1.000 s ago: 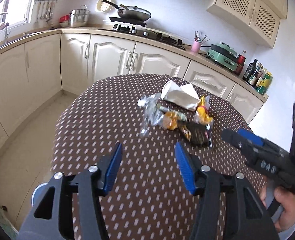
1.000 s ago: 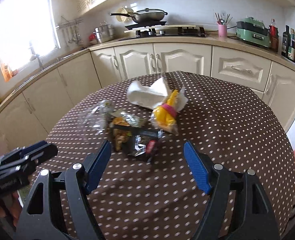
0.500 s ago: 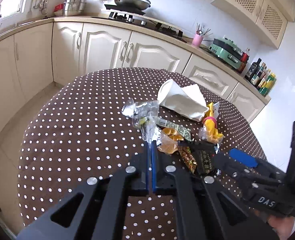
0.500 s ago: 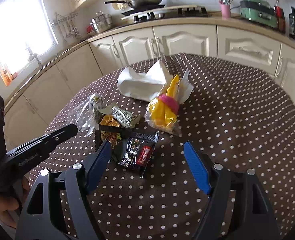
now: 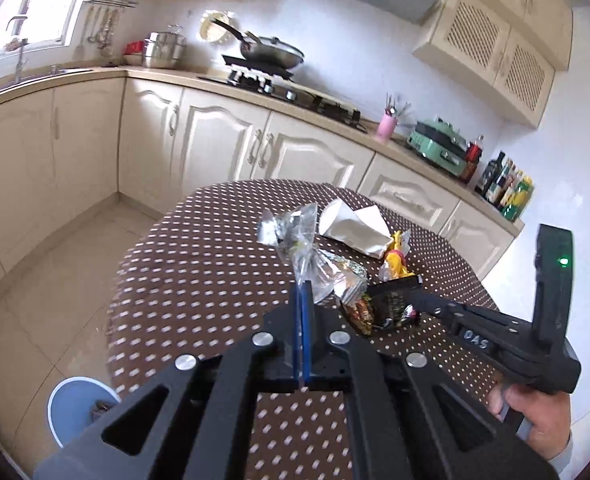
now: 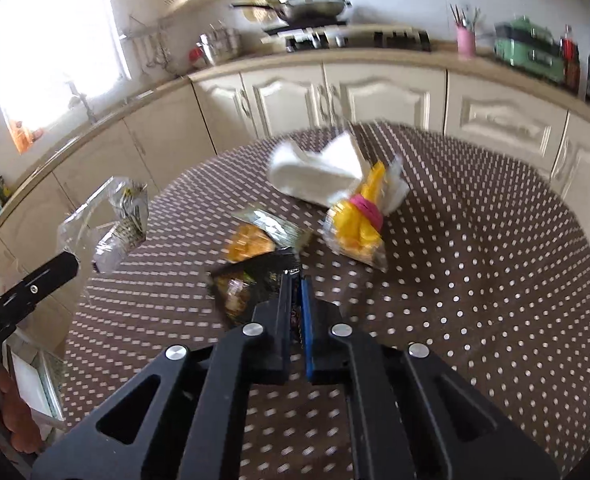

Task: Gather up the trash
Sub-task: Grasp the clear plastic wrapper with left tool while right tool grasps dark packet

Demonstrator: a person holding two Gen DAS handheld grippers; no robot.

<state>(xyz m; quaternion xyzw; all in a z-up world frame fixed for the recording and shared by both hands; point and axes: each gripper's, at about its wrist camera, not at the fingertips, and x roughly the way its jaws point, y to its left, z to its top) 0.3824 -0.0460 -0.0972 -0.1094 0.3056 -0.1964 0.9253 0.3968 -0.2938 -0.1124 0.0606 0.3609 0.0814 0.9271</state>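
Two black grippers with blue pads work over a round table (image 5: 199, 240) covered in a brown cloth with white dots, which fills the middle of both views. The left gripper (image 5: 302, 300), at the lower centre of its own view, has its pads pressed together on a crinkled clear plastic wrapper (image 5: 299, 240), which stands up off the cloth. In the right wrist view that wrapper (image 6: 111, 224) hangs at the left of the frame. The right gripper (image 6: 296, 292), at the lower centre of its view, pinches the edge of a black snack packet (image 6: 255, 280).

On the cloth behind lie a crumpled white paper bag (image 6: 315, 168), a yellow and pink plastic wrapper (image 6: 359, 220) just beside it, and an orange snack packet (image 6: 251, 242) near the black one. The right wrist view is blurred.

Cream cabinets (image 5: 215, 140) run along the back of the room under a pale countertop. A dark wok (image 5: 273, 54) sits on a gas hob at the upper centre, steel pots (image 5: 165, 50) to its left, and a pink utensil cup (image 5: 387, 126), a green appliance (image 5: 441, 148) and bottles (image 5: 509, 188) to its right. A bright window (image 6: 55, 60) fills the upper left. A pale blue round bin (image 5: 79, 408) stands on the tiled floor at the lower left.
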